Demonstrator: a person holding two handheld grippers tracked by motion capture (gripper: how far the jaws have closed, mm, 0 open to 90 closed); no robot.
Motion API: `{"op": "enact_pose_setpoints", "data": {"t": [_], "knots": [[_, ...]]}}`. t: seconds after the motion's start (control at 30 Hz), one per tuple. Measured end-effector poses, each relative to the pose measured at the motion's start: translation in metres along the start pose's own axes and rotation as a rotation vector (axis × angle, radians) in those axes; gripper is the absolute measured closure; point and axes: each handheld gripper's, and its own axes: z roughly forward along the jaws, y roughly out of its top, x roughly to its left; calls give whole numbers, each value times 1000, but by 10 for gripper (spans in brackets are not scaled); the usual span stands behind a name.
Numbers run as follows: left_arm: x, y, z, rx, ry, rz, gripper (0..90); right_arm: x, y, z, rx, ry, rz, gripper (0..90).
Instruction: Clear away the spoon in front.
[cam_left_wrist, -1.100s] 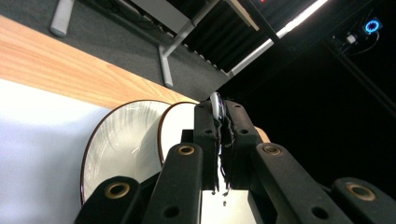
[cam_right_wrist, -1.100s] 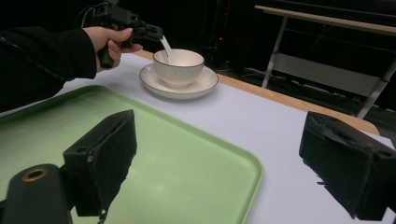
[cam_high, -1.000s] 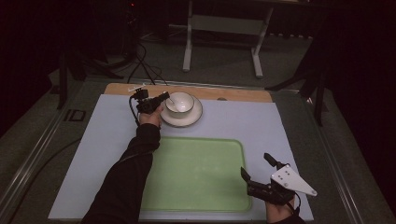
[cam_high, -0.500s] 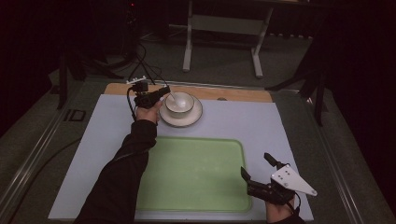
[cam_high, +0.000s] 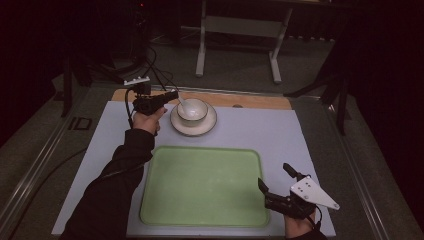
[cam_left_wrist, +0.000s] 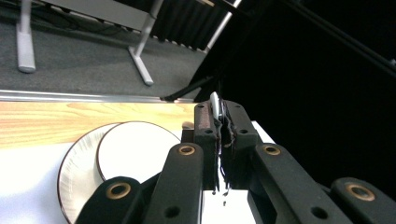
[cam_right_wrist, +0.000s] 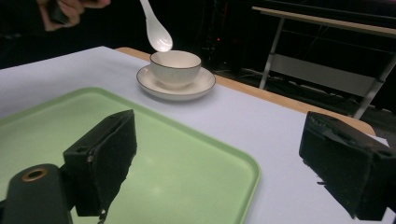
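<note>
Our left gripper (cam_high: 170, 96) pinches the white spoon (cam_right_wrist: 156, 29) above the bowl (cam_high: 192, 110); we lift it straight, fingers firm. Our right gripper (cam_high: 277, 182), fingers spread, waits near the green tray (cam_high: 200, 185).

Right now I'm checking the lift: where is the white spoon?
In the high view the spoon hangs at the far left of the table, gripped by the left tongs, its scoop just above the bowl on its saucer.
</note>
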Motion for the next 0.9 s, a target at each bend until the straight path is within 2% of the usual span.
{"op": "enact_pose_setpoints", "data": {"t": [0.2, 0.33, 0.47, 0.63, 0.7, 0.73, 0.77, 0.9], "knots": [[-13, 4, -22, 52, -17, 43, 861, 1, 0, 1, 3, 0, -3, 109], [-18, 4, -35, 85, -28, 60, 861, 1, 0, 1, 5, -1, -2, 109], [-21, 5, -47, 103, -56, 78, 860, 1, 0, 1, 5, 1, -5, 109], [-28, 4, -56, 144, -67, 114, 861, 2, 1, 2, 8, 0, -4, 109], [-34, 0, -61, 188, -89, 131, 861, 2, 1, 2, 10, 0, -4, 109], [-34, 0, -61, 188, -89, 131, 861, 2, 1, 2, 10, 1, -4, 109], [-38, -4, -64, 218, -94, 145, 860, 2, 1, 2, 10, 1, -4, 109], [-42, -15, -69, 281, -119, 165, 860, 3, 1, 3, 12, 3, -6, 109]]}}
